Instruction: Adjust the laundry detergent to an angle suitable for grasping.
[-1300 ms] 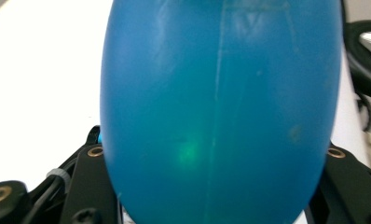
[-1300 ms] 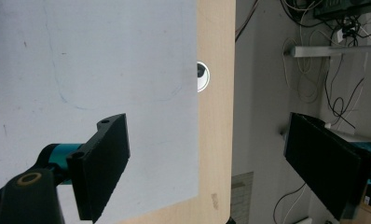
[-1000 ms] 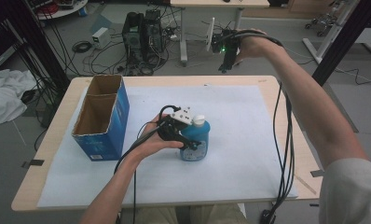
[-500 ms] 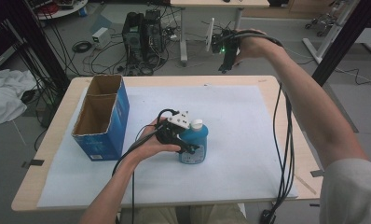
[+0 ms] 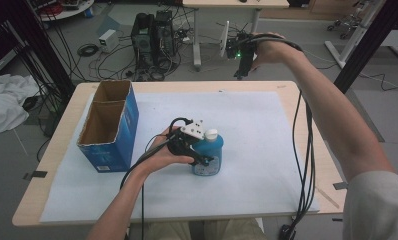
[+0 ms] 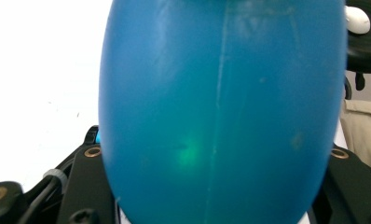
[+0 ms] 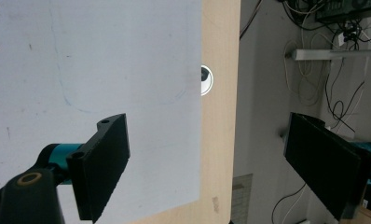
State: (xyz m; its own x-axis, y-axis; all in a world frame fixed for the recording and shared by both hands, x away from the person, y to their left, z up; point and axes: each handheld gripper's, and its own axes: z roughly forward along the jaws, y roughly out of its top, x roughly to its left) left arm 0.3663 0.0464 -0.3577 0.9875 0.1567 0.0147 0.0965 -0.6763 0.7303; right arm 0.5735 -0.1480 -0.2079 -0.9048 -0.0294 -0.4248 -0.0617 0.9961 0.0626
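One blue bottle [image 5: 207, 157], one blue cardboard box [image 5: 108, 127] with two compartments, two grippers, one table [image 5: 292, 95].

Even, soft indoor light falls on the table [image 5: 297, 95] in the high view; the white sheet [image 5: 257, 130] reads pale grey-blue without glare, and shadows under the box [image 5: 109, 135] and bottle [image 5: 207, 155] are faint. The floor beyond is dimmer, the far left corner dark. The picture is a little soft, with mild bending at the edges. In the left gripper view the bottle [image 6: 221, 107] sits too close, blurred, carrying a small green glint, while the background is blown out white. The right gripper view is sharp and evenly lit.
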